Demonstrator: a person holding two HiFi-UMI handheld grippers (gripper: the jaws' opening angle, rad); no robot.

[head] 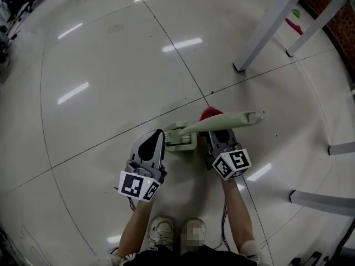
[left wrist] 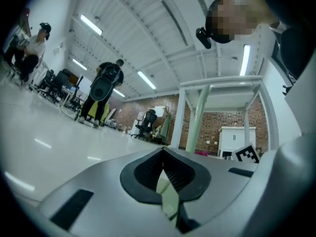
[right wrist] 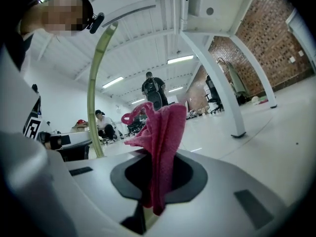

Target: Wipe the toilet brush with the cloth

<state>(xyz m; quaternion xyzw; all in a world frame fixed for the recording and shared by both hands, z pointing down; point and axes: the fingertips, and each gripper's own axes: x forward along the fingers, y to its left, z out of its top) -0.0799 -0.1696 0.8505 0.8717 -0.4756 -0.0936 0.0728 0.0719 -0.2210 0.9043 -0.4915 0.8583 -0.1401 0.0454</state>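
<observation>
A pale green toilet brush (head: 227,121) stands in its holder (head: 180,140) on the floor, its handle rising toward me. In the right gripper view the handle (right wrist: 92,107) curves up at the left. My right gripper (head: 215,127) is just right of the holder and is shut on a red cloth (head: 209,113), which sticks up out of the jaws (right wrist: 160,132). My left gripper (head: 158,133) is low at the holder's left side, shut, with nothing between its jaws (left wrist: 163,169). The brush head is hidden in the holder.
White table legs (head: 266,29) stand on the glossy floor at the upper right. More metal legs (head: 321,201) lie at the right edge. My shoes (head: 161,229) are below the grippers. People and office chairs (left wrist: 106,90) are far off in the room.
</observation>
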